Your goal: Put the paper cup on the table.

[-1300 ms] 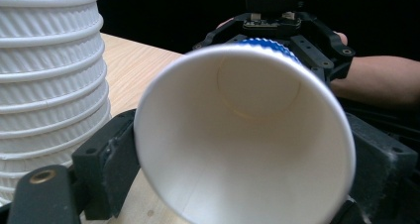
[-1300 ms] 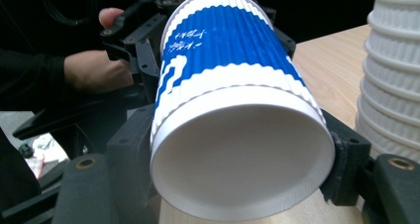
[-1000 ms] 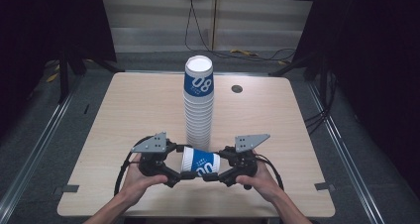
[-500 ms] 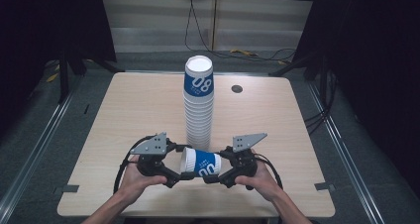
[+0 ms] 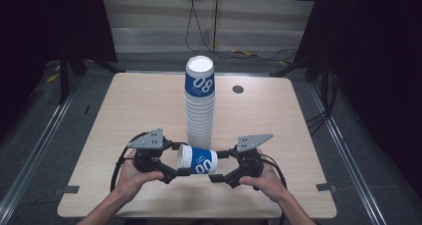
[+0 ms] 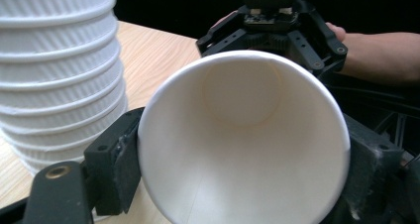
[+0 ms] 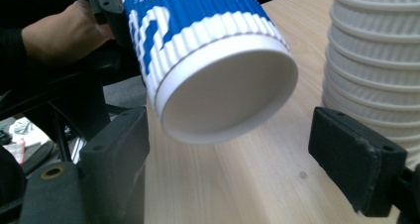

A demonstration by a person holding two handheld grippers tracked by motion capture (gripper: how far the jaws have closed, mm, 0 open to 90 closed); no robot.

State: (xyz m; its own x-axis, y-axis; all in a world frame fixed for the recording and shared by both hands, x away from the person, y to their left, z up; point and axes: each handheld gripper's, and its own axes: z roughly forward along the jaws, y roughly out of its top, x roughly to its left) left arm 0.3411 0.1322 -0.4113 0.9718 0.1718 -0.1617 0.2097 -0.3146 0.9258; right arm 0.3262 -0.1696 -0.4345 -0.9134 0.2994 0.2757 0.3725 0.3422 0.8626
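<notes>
A blue-and-white ribbed paper cup [image 5: 197, 160] lies on its side in the air between the two grippers, near the table's front edge. My left gripper [image 5: 178, 161] is shut on its rim end. In the left gripper view the cup's open mouth [image 6: 242, 135] faces the camera, with a pad pressed on each side. My right gripper [image 5: 219, 166] is open: its jaws have just been opening. Its pads [image 7: 354, 154] stand clear on both sides of the cup's base [image 7: 228, 85]. A tall stack of the same cups [image 5: 200, 103] stands upright just behind.
The stack [image 6: 59, 70] is close beside the left gripper's jaw, and the stack's lower cups [image 7: 376, 60] are near the right gripper's jaw. A small dark round hole [image 5: 238, 89] marks the wooden table [image 5: 124, 105] at the back right. Cables [image 5: 259, 53] lie on the floor beyond.
The right gripper's jaws have spread apart and come off the cup's base. The left gripper keeps its hold on the cup, and both hands stay about where they were.
</notes>
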